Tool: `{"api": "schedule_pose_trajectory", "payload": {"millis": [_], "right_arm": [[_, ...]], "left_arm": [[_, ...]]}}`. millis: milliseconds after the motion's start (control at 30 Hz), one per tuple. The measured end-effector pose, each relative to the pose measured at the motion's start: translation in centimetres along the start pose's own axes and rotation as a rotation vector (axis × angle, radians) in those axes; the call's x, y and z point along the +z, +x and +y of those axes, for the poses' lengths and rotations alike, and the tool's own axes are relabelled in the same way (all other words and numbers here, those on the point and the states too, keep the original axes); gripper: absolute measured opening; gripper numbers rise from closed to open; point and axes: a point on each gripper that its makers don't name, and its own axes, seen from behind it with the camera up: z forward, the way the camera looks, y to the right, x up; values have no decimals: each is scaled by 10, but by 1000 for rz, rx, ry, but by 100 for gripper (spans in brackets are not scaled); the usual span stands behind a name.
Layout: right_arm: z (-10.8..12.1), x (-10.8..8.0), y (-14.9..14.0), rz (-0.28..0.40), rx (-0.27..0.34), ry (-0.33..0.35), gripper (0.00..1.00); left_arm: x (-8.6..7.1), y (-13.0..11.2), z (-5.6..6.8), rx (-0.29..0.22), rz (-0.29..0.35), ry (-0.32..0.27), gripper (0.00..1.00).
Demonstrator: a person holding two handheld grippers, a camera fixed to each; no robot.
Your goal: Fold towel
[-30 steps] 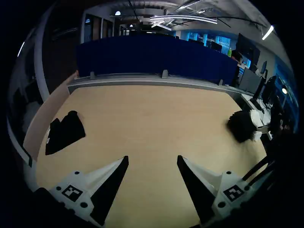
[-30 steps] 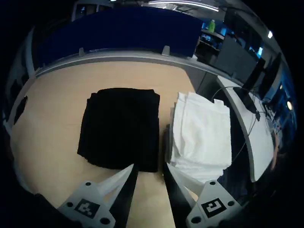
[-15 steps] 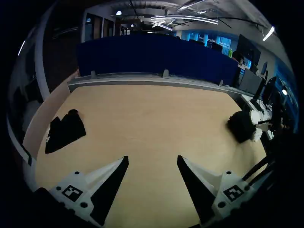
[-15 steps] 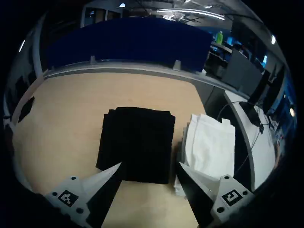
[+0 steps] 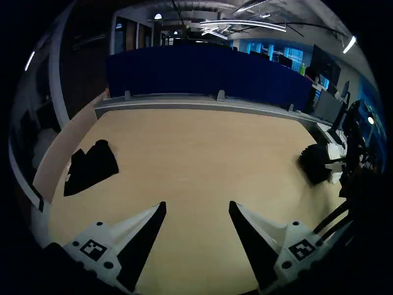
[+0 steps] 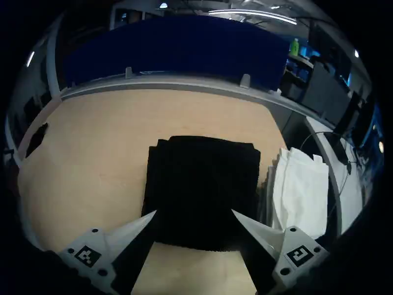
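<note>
Nearest the lens in the right gripper view, the right gripper (image 6: 194,212) has its fingers spread wide apart, clamped on nothing; their tips flank the near edge of the folded black towel (image 6: 201,182), and whether they touch it cannot be told; the towel lies flat and square toward the right edge of the pale wooden surface (image 6: 98,147); just beside it, along that right edge, sits a folded stack of white towels (image 6: 299,191); far off at the left edge lies a crumpled dark cloth (image 6: 37,139); a blue partition (image 6: 177,49) runs along the far edge.

Close in the left gripper view, the left gripper (image 5: 196,202) also has its fingers wide apart, over bare surface (image 5: 196,147) with nothing between them; the dark cloth (image 5: 91,167) lies near the left edge; the black towel (image 5: 314,162) shows at the right edge, blurred, with something white beside it; the blue partition (image 5: 206,71) stands beyond.
</note>
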Motion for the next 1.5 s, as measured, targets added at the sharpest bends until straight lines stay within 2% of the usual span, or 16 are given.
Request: {"api": "schedule_pose_trajectory", "payload": {"millis": [200,367,667,767,1100,1500], "right_arm": [[-2,11,-17,-31,-2,-1,98],[-1,14,-17,-33,-7,-3,97],[1,5,14,22,-18,-3,98],[4,8,30,40,-18,-5,98],[9,38,71,60,-23,2,98],[12,69,66,3,-29,11,98]], "left_arm": [[-3,-4,-6,4,-8,18,95],[-3,-5,-8,5,-11,24,95],[-3,-4,-8,-7,-8,23,95],[-3,-4,-8,-6,-9,26,95],[-12,-10,-20,-26,-9,67,95],[-32,-22,-38,-72,-6,133,94]]}}
